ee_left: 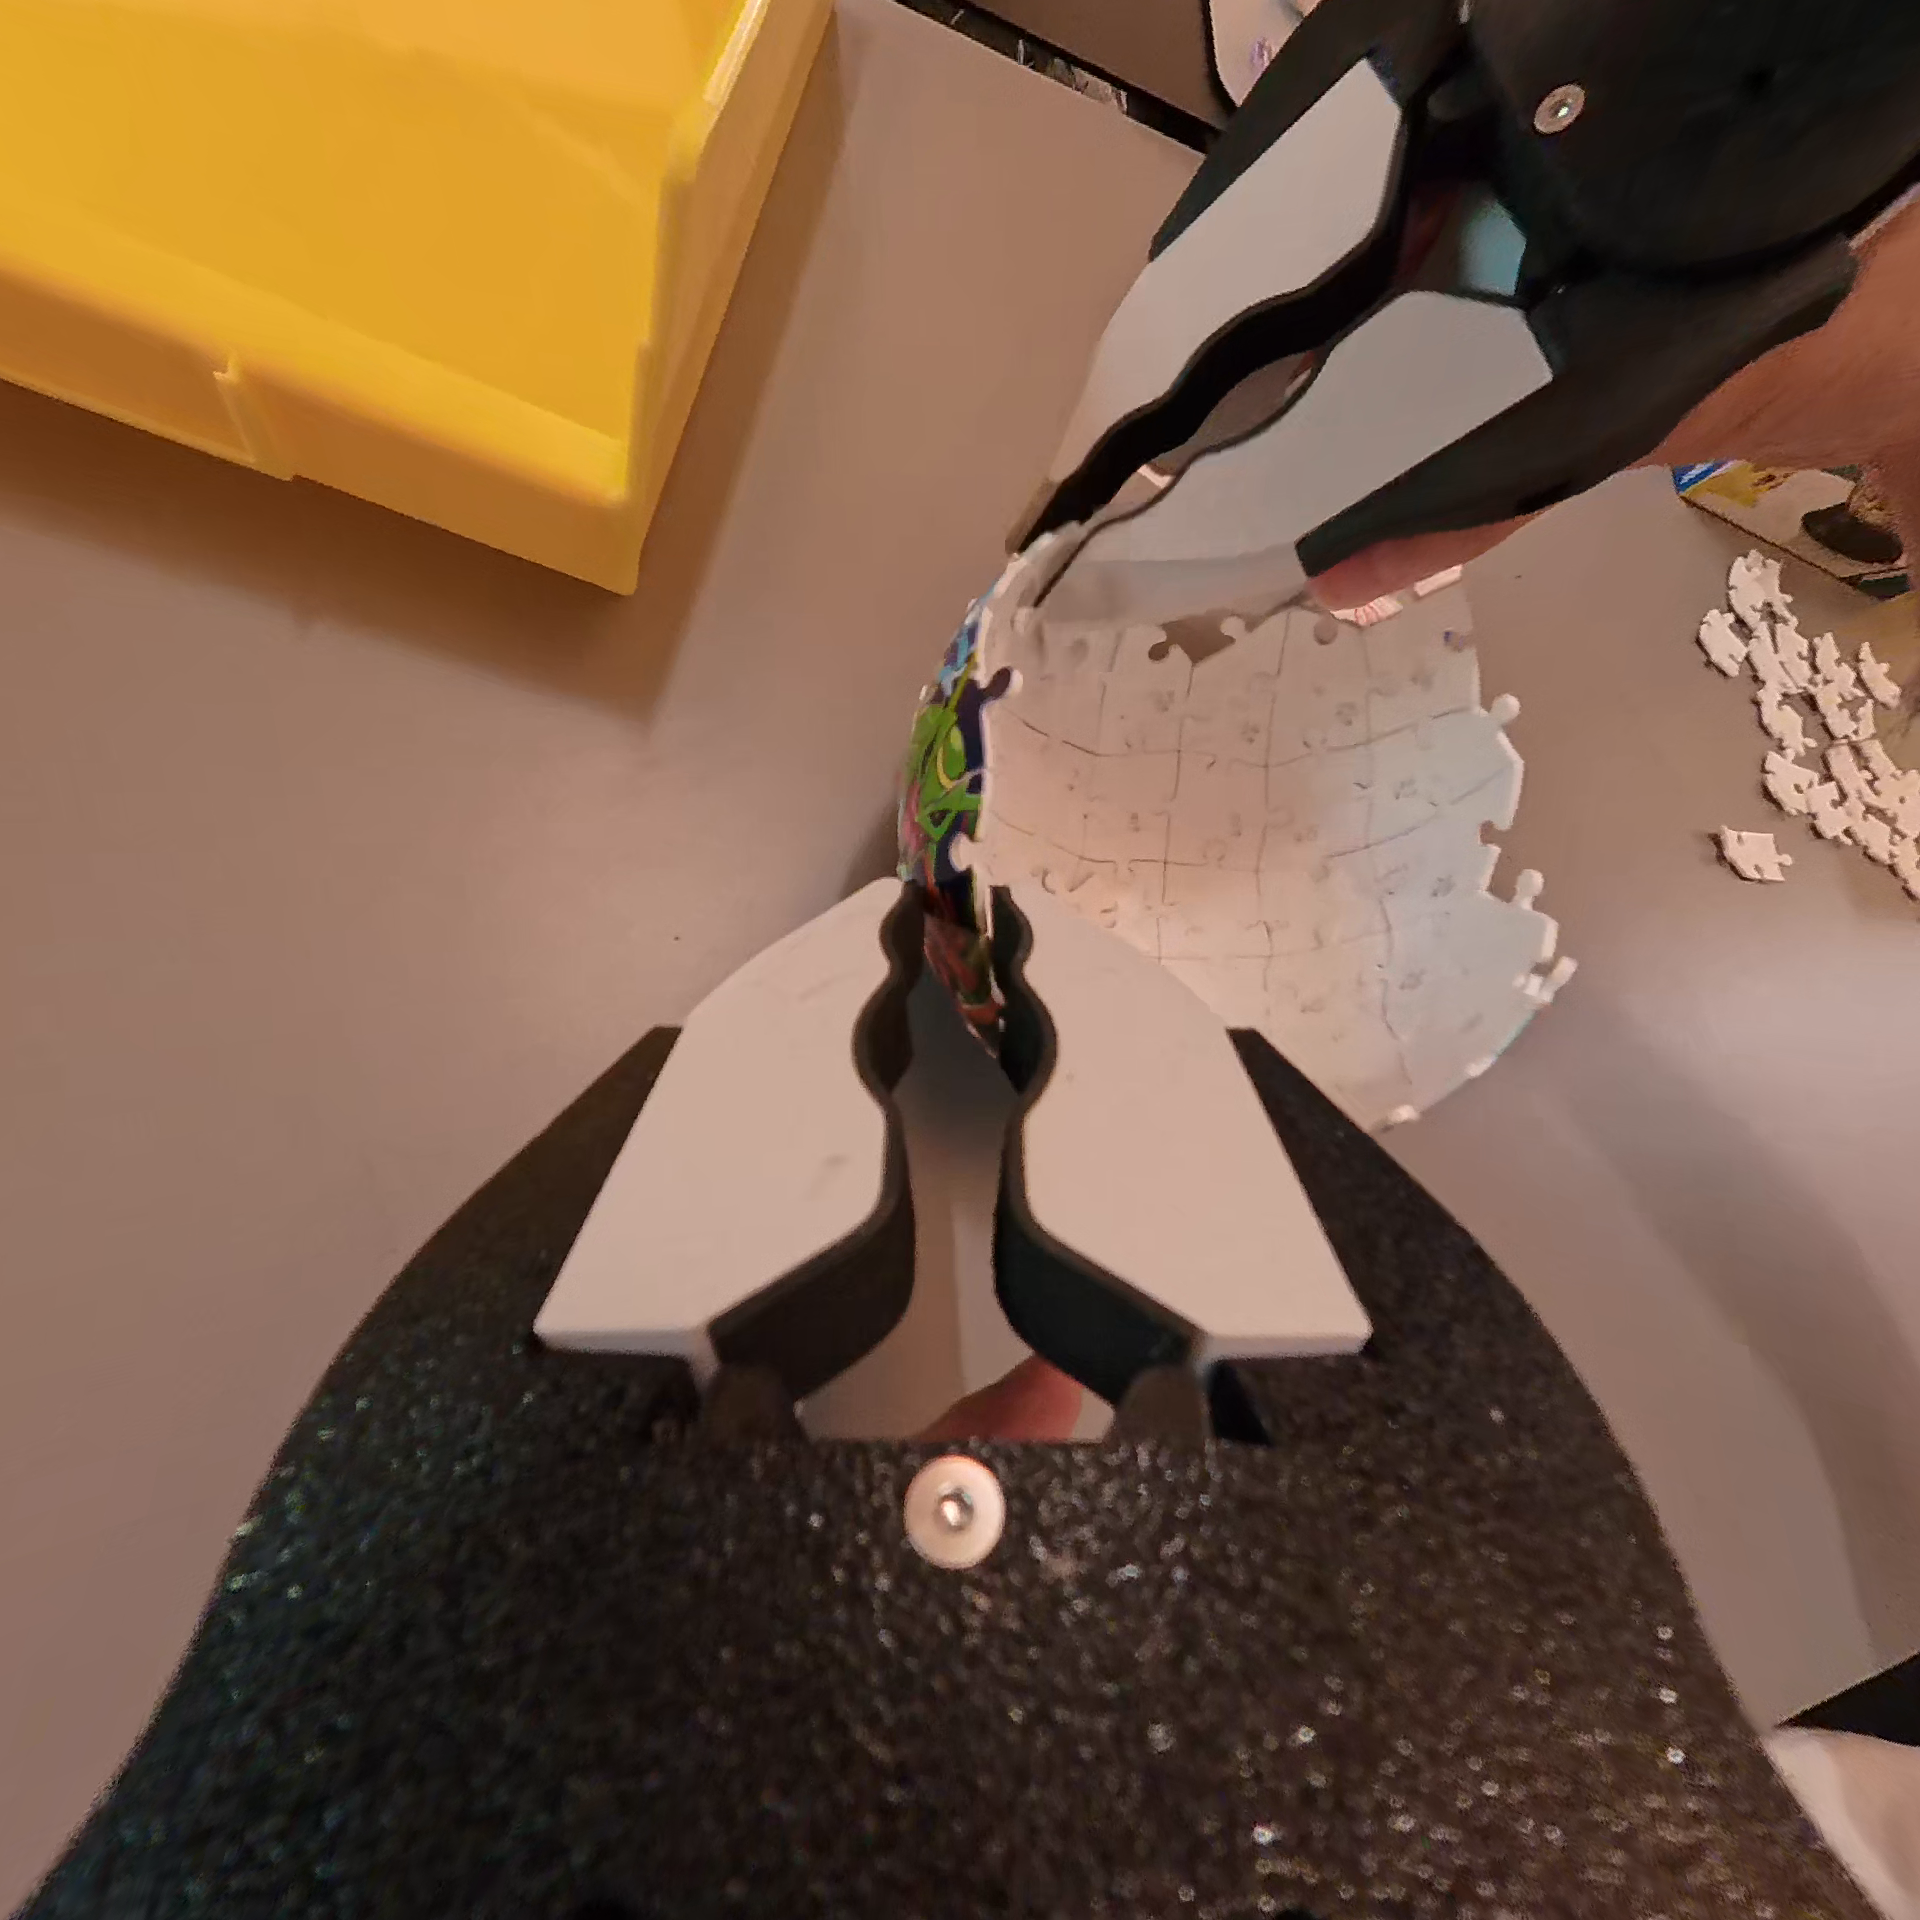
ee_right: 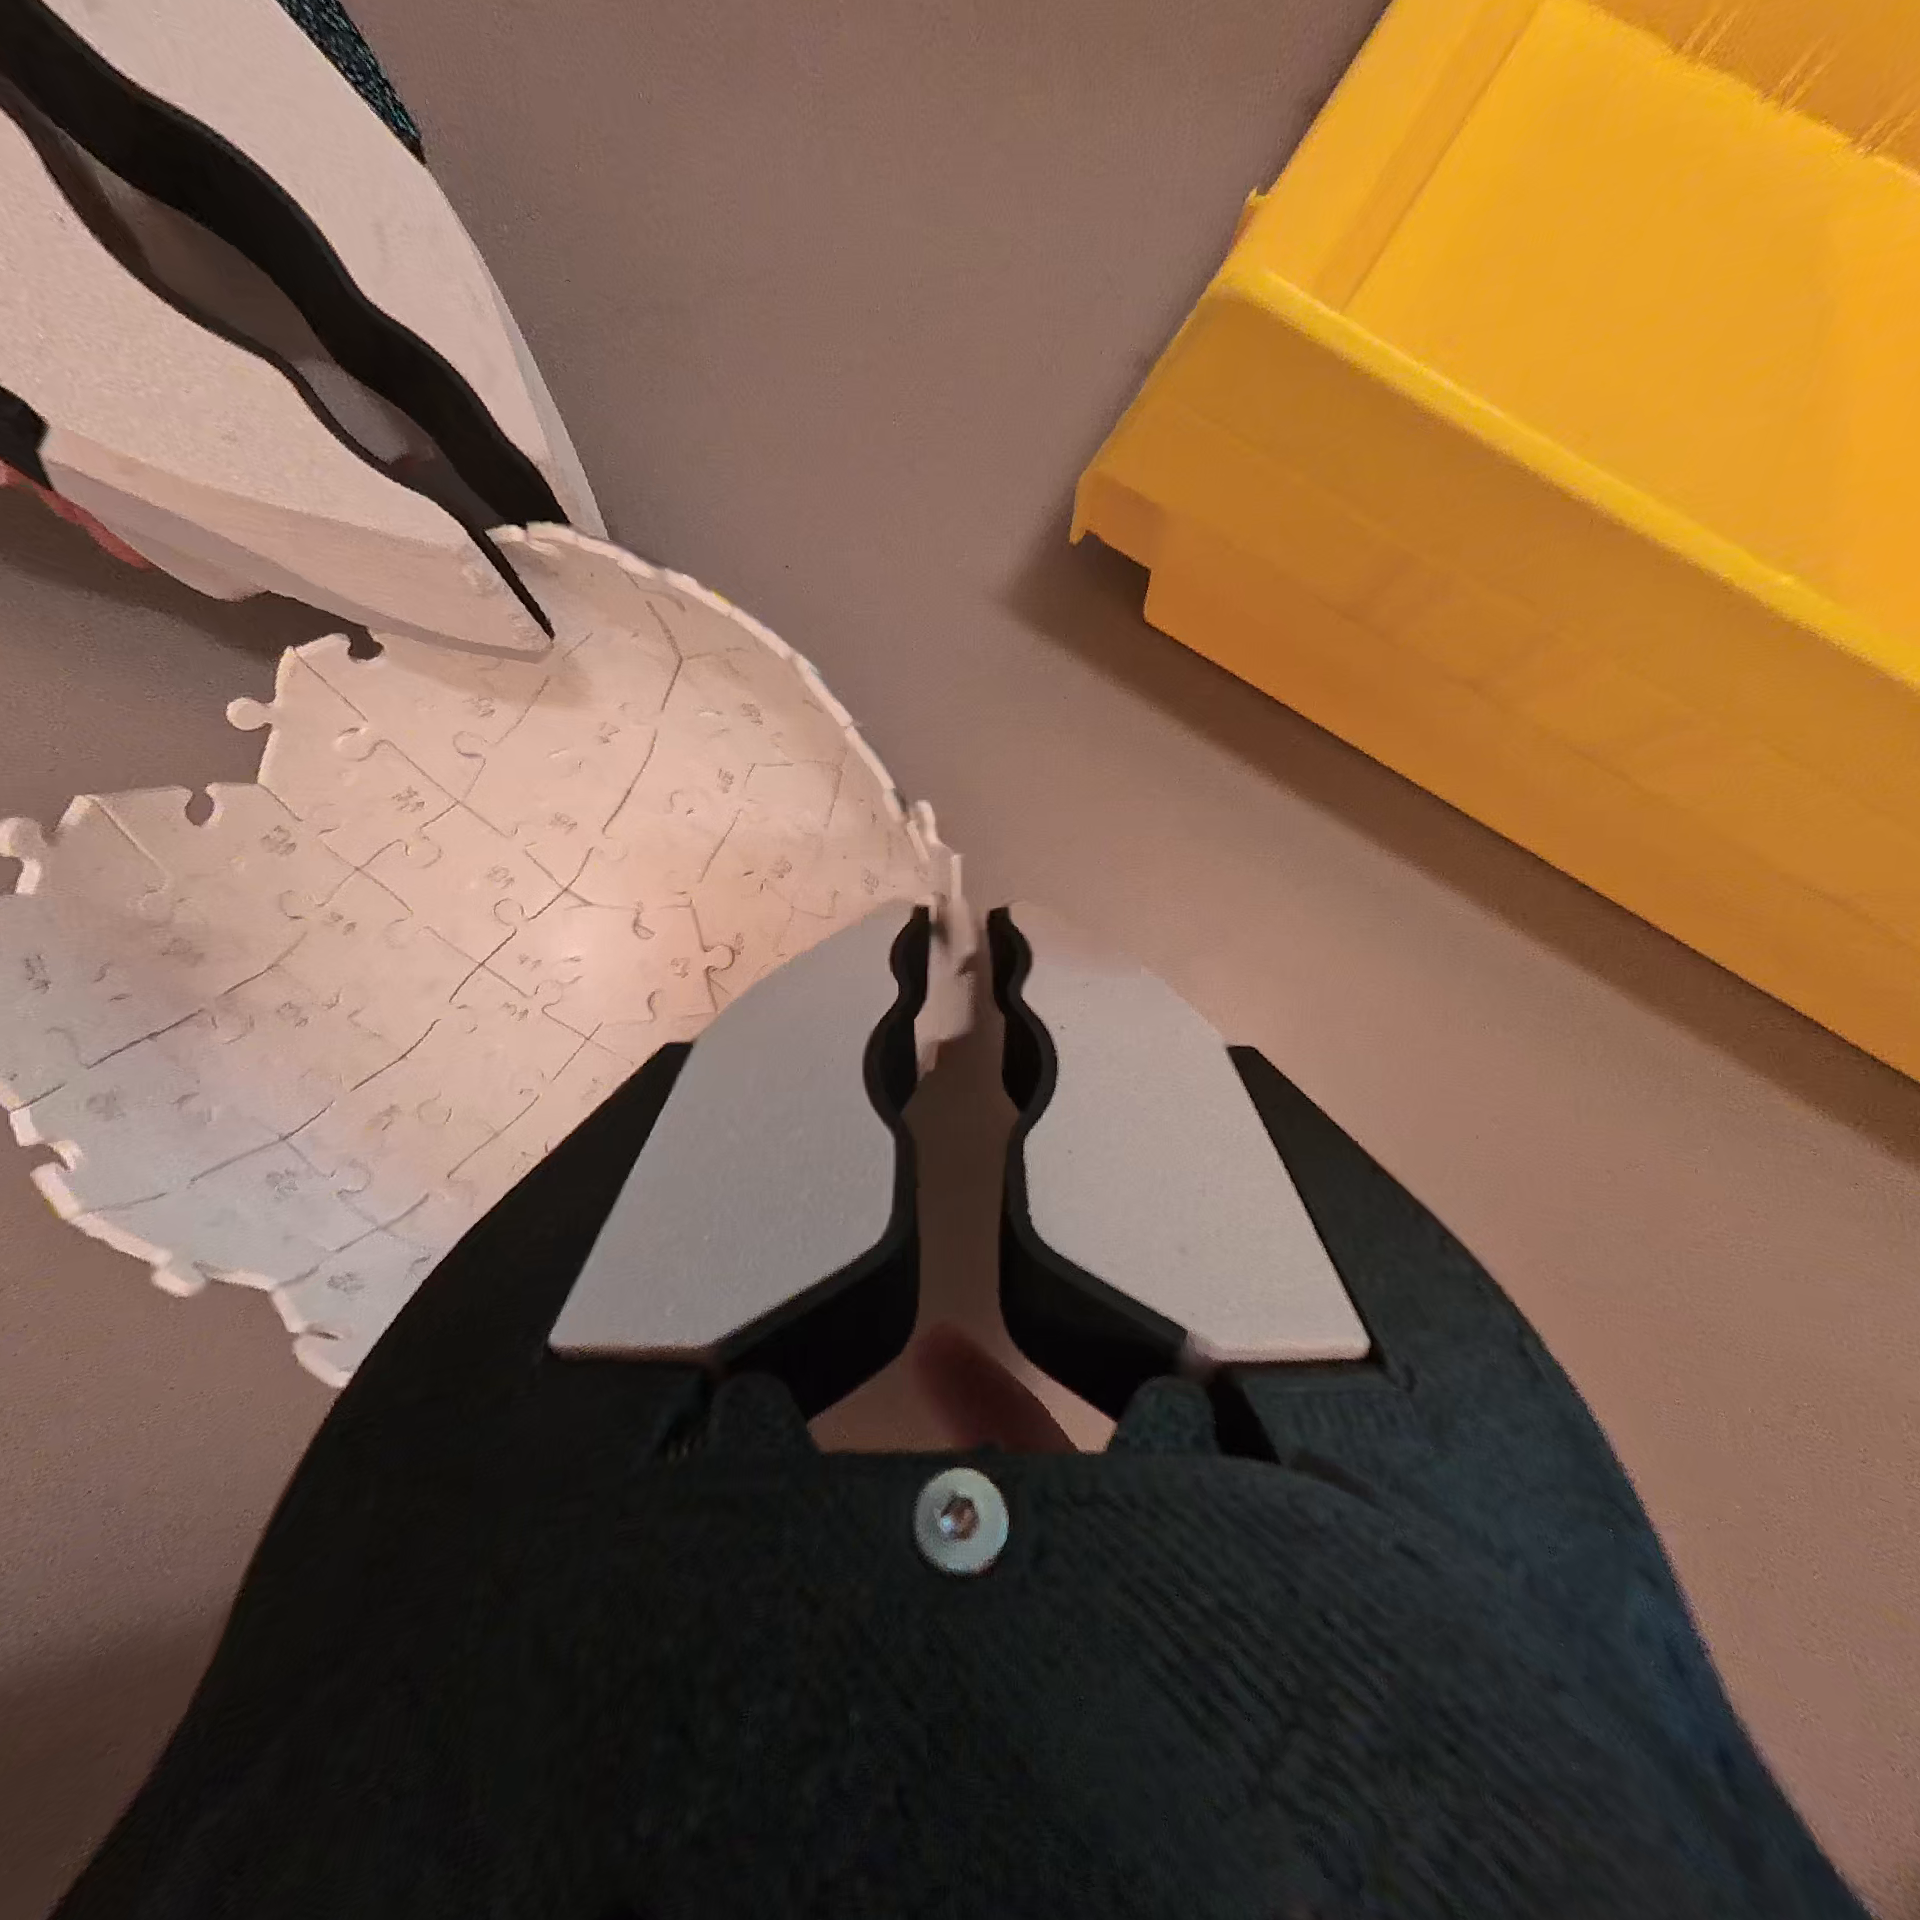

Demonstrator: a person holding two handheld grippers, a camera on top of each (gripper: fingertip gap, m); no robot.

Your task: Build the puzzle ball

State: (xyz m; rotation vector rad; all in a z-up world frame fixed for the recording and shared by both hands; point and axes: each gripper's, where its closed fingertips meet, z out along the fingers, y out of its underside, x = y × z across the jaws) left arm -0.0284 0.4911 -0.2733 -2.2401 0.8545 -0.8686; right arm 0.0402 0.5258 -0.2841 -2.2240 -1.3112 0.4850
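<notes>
Puzzle ball [ee_left: 1247,821] roughly half built: curved shell, white inside up, held over table [ee_left: 416,935]. Left gripper [ee_left: 951,966] fingers clamped on rim at 6 o'clock; right gripper [ee_right: 956,935] fingers pinched rim at 12 o'clock. Loose pieces [ee_left: 1829,727] left unplaced at 3 o'clock. Yellow bin [ee_left: 364,260] at 10 o'clock.

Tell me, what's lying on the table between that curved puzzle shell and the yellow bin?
Nothing: both wrist views show bare table between the puzzle shell and yellow bin.
</notes>
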